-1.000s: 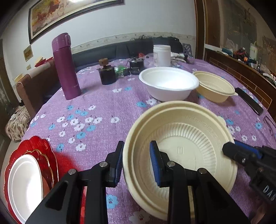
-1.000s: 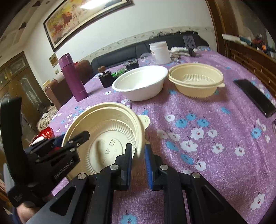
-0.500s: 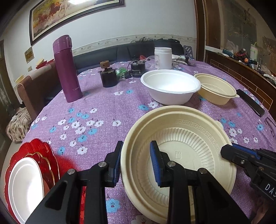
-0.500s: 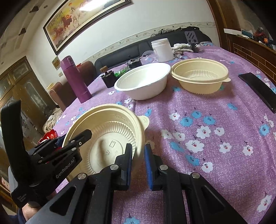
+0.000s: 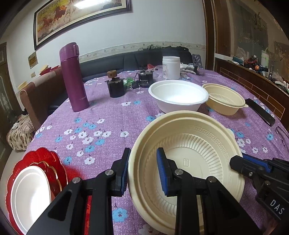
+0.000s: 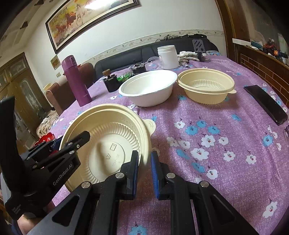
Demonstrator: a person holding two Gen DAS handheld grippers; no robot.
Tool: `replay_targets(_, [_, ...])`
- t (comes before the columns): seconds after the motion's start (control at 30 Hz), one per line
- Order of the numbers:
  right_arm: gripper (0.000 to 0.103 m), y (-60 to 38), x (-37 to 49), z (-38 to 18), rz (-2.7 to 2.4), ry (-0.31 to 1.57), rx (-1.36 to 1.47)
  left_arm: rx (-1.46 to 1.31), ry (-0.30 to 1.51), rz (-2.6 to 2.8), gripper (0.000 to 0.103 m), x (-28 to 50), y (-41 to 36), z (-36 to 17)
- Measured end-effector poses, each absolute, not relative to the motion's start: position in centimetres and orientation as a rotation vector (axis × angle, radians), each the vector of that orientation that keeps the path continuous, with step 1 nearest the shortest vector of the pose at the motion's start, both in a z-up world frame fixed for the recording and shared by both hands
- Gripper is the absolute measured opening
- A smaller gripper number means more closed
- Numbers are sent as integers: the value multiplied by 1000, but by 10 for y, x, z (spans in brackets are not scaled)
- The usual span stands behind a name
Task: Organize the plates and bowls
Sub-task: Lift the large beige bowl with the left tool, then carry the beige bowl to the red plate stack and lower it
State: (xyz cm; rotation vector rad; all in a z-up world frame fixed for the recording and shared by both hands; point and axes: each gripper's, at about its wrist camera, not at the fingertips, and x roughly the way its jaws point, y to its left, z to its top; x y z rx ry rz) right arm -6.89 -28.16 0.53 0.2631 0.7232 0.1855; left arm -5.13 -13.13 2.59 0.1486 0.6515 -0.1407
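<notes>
1. Even indoor light; a ceiling lamp glares on the framed painting [image 5: 81, 16].
2. Soft shadows fall on the tablecloth [image 6: 225, 126].
3. Fisheye bending, dark vignetted corners; the focus is sharp.

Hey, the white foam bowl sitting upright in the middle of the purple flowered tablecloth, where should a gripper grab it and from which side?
Grip the white foam bowl by its thin flared rim at the near edge, one finger inside and one outside the wall. It stands upright and open, so the rim is exposed. Come from the near side, probably: the cream ribbed plastic bowl crowds its right, and the small black items sit behind its left.
</notes>
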Motion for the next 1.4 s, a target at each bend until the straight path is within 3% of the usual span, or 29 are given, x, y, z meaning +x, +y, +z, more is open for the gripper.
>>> replay_targets(0.53, [16,-263,-84,46,285,741,267,143,620,-101,28,-77,-101,56])
replay_targets(1.03, [16,-192,-61,77,521,863,308,28,582,15,29,-103,-8,98])
replay_targets(1.4, [16,-114,-47,83,666,930,273,-55,607,162,29,-113,70,95])
